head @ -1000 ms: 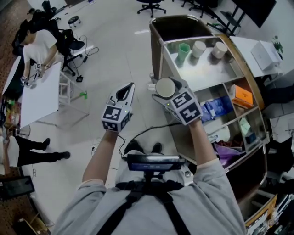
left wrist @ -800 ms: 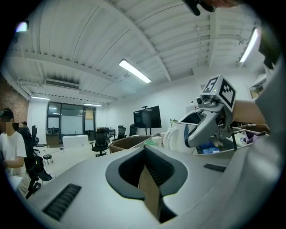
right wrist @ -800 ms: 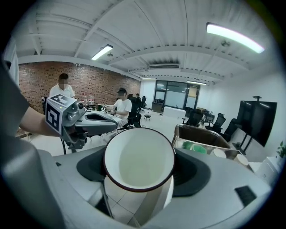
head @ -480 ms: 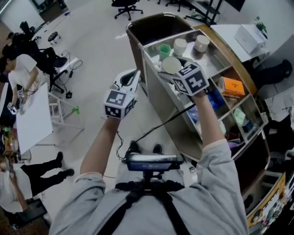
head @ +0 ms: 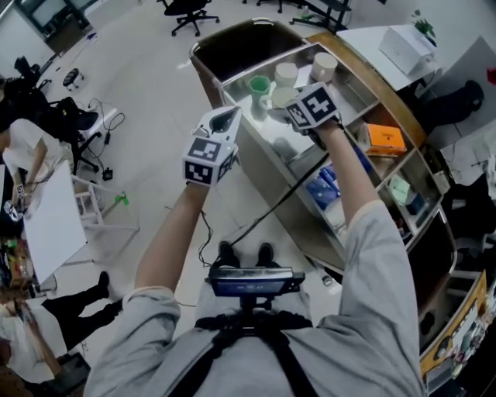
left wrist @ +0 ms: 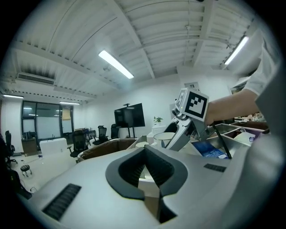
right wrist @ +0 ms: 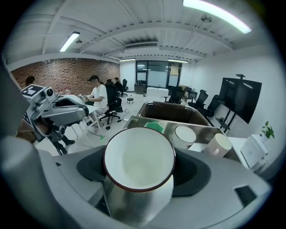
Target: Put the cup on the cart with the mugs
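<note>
My right gripper (head: 288,105) is shut on a steel cup (right wrist: 138,172) with a white inside and a dark red rim. It holds the cup (head: 281,97) over the top shelf of the metal cart (head: 356,85). A green mug (head: 259,86) and two white mugs (head: 286,74) (head: 323,66) stand at the far end of that shelf. In the right gripper view the green mug (right wrist: 154,127) and the white mugs (right wrist: 184,135) (right wrist: 217,145) show just beyond the cup. My left gripper (head: 225,120) hangs left of the cart, jaws shut with nothing in them.
The cart's lower shelves hold an orange box (head: 384,138), blue packets (head: 325,190) and other items. A dark bin (head: 236,48) forms the cart's far end. A white table (head: 50,225) and a seated person (head: 19,159) are at the left, office chairs (head: 186,12) at the back.
My right gripper has carried the cup forward from the cart's near side to over the top shelf, close to the mugs. The left gripper has moved forward too.
</note>
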`<state>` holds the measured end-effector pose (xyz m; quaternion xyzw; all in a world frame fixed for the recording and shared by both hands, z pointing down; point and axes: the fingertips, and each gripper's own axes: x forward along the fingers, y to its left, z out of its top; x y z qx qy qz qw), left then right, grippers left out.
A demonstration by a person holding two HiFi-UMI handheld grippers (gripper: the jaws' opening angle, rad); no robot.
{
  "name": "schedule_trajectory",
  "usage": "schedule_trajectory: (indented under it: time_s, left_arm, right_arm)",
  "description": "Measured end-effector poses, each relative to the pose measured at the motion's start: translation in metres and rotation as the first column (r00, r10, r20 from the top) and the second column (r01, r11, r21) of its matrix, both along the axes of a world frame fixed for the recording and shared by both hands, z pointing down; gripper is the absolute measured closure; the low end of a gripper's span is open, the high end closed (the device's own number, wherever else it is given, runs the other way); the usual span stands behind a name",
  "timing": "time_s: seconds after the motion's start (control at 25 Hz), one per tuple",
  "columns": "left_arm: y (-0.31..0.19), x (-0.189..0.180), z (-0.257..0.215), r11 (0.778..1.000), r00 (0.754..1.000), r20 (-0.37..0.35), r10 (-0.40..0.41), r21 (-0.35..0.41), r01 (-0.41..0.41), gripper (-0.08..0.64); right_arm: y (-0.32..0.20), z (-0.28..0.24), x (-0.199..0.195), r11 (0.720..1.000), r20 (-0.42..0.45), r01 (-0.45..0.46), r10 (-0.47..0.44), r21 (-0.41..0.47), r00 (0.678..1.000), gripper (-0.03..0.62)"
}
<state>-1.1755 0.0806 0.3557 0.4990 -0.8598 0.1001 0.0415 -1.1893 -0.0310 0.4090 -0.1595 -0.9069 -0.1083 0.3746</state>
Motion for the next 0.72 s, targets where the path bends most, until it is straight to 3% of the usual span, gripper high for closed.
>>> schedule_trajectory:
  time_s: [0.28, 0.72]
  left_arm:
    - [-0.005, -0.016, 0.026, 1.0, 0.999, -0.045, -0.018, -0.025, 0.017, 0.558]
    - [-0.008, -0.022, 0.033, 0.999, 0.998, -0.052, -0.029, -0.027, 0.027, 0.558]
  right_arm:
    - [-0.012, 0.035, -0.016, 1.0, -0.068, 0.022, -0.021, 0.013, 0.998, 0.181]
    - [-0.017, 0.066, -0.025, 1.0, -0.122, 0.03, -0.029, 0.008, 0.992, 0.181]
